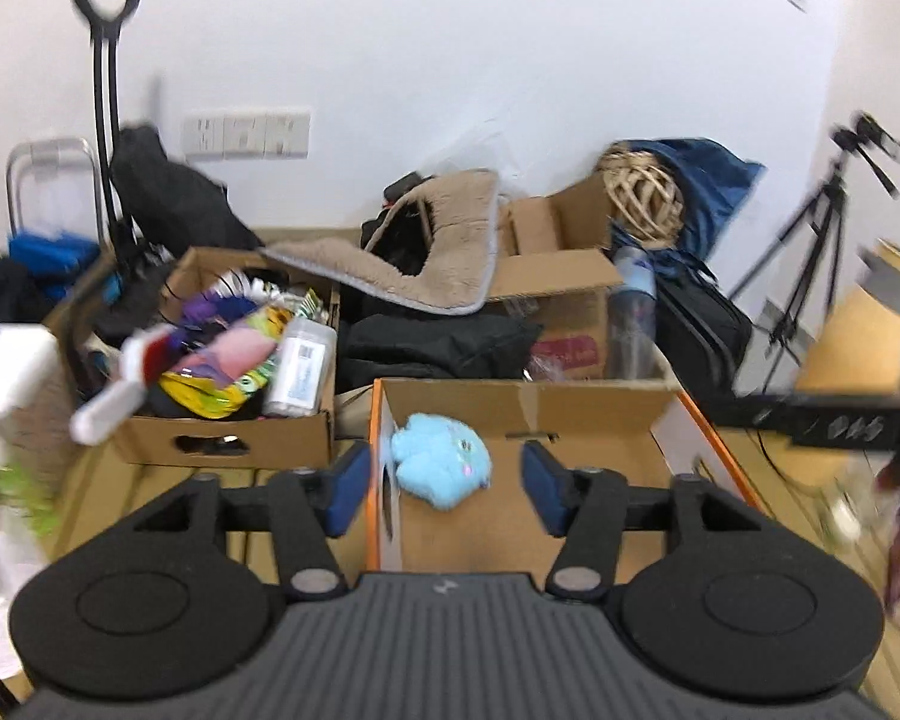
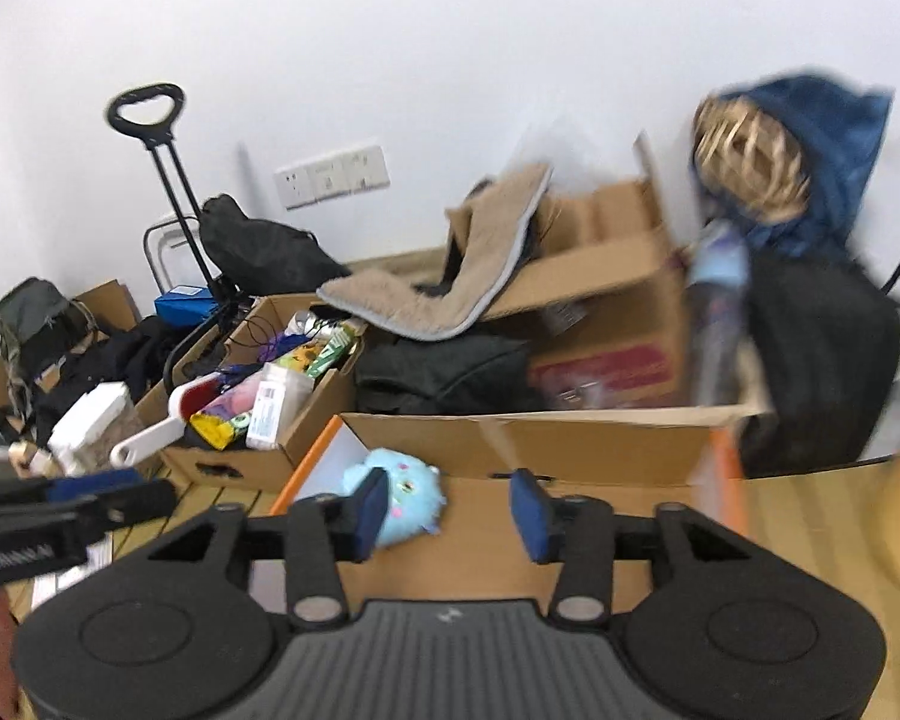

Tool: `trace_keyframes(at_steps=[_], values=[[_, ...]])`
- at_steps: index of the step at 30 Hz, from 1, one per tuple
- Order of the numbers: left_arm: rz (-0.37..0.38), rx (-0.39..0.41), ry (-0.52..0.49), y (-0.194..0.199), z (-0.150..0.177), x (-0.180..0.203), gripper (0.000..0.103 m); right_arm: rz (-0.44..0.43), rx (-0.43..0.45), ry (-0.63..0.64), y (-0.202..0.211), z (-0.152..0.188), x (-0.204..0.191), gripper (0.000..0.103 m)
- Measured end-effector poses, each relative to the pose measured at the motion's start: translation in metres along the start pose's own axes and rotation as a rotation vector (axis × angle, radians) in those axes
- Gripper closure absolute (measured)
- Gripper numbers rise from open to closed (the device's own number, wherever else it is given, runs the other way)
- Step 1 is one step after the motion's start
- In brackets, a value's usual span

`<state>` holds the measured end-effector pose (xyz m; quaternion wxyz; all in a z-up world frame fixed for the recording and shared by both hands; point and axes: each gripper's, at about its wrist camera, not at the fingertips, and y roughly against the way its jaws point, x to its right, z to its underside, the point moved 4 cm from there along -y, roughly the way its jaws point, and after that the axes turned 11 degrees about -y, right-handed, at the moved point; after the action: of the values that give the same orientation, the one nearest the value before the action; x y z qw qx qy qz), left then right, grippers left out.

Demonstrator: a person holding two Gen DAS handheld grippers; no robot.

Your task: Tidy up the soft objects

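Note:
A light blue plush toy (image 1: 441, 459) lies in the left part of an open cardboard box with orange edges (image 1: 576, 405). My left gripper (image 1: 447, 495) is open and empty, with its pads just above the box's near side and the toy between and beyond them. In the right wrist view the same toy (image 2: 408, 495) lies in the box (image 2: 570, 444). My right gripper (image 2: 450, 513) is open and empty over the box, its left pad in front of the toy. The other gripper shows at the left edge (image 2: 60, 516).
A cardboard box of mixed items (image 1: 222, 354) stands left of the orange-edged box. Behind lie a beige fleece mat (image 1: 414, 264), black bags (image 1: 444, 342), another carton (image 1: 564, 294), a blue cloth with a wicker ball (image 1: 648, 192), a trolley handle (image 1: 105, 90) and a tripod (image 1: 822, 228).

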<state>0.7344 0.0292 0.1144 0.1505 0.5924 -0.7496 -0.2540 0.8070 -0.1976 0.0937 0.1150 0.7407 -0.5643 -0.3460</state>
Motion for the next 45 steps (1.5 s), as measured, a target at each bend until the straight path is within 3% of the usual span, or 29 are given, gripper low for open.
trace_keyframes(at_steps=[1, 2, 4, 6, 11, 13, 20, 22, 25, 29, 36, 41, 45], values=[[-0.014, 0.013, -0.022, 0.017, 0.004, 0.006, 0.024, 0.015, 0.017, 0.026, 0.026, 0.005, 0.002, 0.045], [-0.036, 0.025, -0.042, 0.034, 0.01, 0.012, 0.021, 0.019, 0.035, 0.046, 0.047, 0.01, 0.006, 0.042], [-0.064, 0.031, -0.066, 0.062, 0.024, 0.021, 0.021, 0.022, 0.074, 0.079, 0.092, 0.025, 0.013, 0.028], [-0.074, 0.045, -0.079, 0.092, 0.042, 0.032, 0.02, 0.031, 0.107, 0.094, 0.131, 0.042, 0.022, 0.022], [-0.102, 0.201, -0.104, 0.18, 0.107, 0.058, 0.003, 0.031, 0.187, 0.126, 0.226, 0.108, 0.039, 0.019], [-0.109, 0.228, -0.092, 0.208, 0.14, 0.067, 0.003, 0.022, 0.237, 0.132, 0.265, 0.141, 0.045, 0.012], [-0.141, 0.322, -0.08, 0.299, 0.26, 0.115, 0.0, 0.076, 0.41, 0.171, 0.358, 0.275, 0.044, 0.006], [-0.148, 0.317, -0.08, 0.313, 0.286, 0.128, 0.0, 0.122, 0.443, 0.234, 0.371, 0.317, 0.036, 0.0], [-0.135, 0.294, -0.144, 0.327, 0.317, 0.147, 0.0, 0.139, 0.466, 0.249, 0.385, 0.376, 0.031, 0.0], [-0.125, 0.291, -0.166, 0.329, 0.327, 0.154, 0.0, 0.058, 0.366, 0.169, 0.377, 0.408, 0.026, 0.0], [-0.123, 0.302, -0.149, 0.317, 0.319, 0.15, 0.0, 0.055, 0.371, 0.174, 0.373, 0.419, 0.018, 0.0], [-0.099, 0.261, -0.128, 0.291, 0.313, 0.151, 0.0, 0.073, 0.368, 0.154, 0.356, 0.408, 0.023, 0.001], [-0.058, 0.245, -0.148, 0.26, 0.3, 0.156, 0.0, 0.077, 0.318, 0.12, 0.33, 0.392, 0.036, 0.014]])
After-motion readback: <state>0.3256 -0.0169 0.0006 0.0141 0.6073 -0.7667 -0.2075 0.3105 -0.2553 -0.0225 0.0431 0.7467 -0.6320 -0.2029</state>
